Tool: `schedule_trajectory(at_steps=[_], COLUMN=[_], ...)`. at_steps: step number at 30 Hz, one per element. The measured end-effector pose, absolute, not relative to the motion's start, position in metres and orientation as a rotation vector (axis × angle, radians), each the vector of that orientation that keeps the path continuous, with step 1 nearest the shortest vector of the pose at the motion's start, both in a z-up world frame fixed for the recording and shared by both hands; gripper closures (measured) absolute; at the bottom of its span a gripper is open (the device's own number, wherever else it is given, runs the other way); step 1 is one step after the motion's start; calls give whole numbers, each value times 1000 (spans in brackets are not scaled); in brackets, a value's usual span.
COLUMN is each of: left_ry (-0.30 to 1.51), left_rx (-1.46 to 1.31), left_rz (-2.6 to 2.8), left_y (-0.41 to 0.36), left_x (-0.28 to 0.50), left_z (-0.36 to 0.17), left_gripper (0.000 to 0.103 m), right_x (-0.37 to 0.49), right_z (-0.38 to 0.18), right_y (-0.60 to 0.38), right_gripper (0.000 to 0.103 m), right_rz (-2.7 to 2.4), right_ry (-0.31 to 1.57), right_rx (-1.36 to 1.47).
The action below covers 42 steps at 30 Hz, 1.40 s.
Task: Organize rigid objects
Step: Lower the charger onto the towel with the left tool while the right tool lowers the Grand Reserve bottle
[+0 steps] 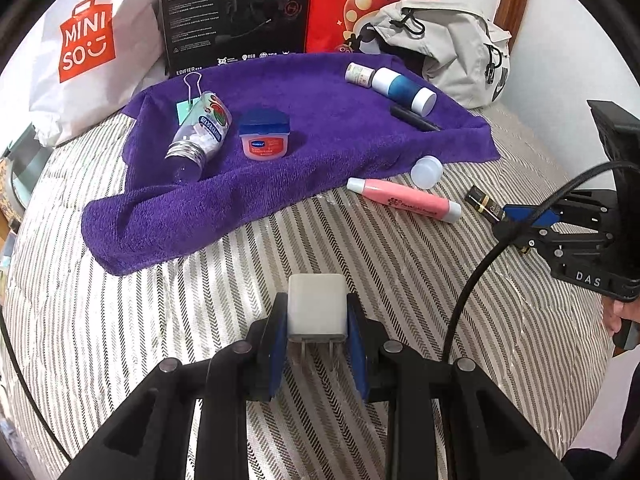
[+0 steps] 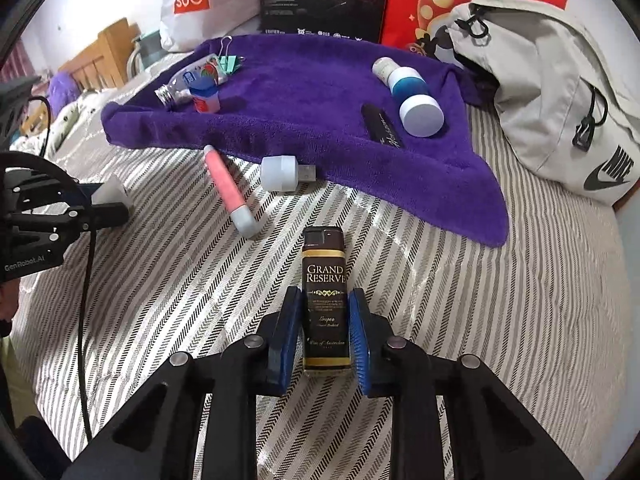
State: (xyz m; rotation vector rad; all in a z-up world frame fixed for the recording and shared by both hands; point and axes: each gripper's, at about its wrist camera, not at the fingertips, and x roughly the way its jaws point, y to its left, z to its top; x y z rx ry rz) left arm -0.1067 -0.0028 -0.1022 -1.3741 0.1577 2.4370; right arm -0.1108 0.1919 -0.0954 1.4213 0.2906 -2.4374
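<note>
White charger block [image 1: 317,307] sits between the left gripper's [image 1: 318,344] blue pads [image 1: 277,354]. Ahead of it lies a deep purple towel [image 1: 320,120], with a pink tube [image 1: 404,199] off to its right. The black lighter [image 2: 324,304], banded in gold, sits between the right gripper's [image 2: 325,336] blue pads. Under both is bedding [image 2: 480,320] striped in white and grey herringbone.

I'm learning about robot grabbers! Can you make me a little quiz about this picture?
1. True or false: the left gripper holds a white plug.
2. What does the right gripper hold? A) pink tube B) dark lighter C) pill bottle
3. Fill in: the small jar with the blue lid sits on the purple ____.

Key: 1 true. 2 B, the dark lighter. 3 towel.
</note>
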Motion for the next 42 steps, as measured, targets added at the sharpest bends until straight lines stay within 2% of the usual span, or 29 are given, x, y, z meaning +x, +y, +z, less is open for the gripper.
schedule_trajectory(at_steps=[8,16,26,42], left_ry=[194,128,88,54], left_rx=[-1372,-1388,-1368,-1340], left_rz=[2453,2451,2494,2542], left_y=[3,-6,-19,-26], left_x=[-108,-110,-126,-177], left_z=[-102,-99,-75,-53], left_gripper=[77,77,77,77], right_x=[-110,-117,-120,-199], right_z=[-96,-92,-72,-31], right_y=[185,203,207,192], right_gripper=[81,80,80,80], right_rz=[-2438,-2340,-2302,-2298], right_ry=[344,145,65,64], right_rx=[1393,1432,1391,1243])
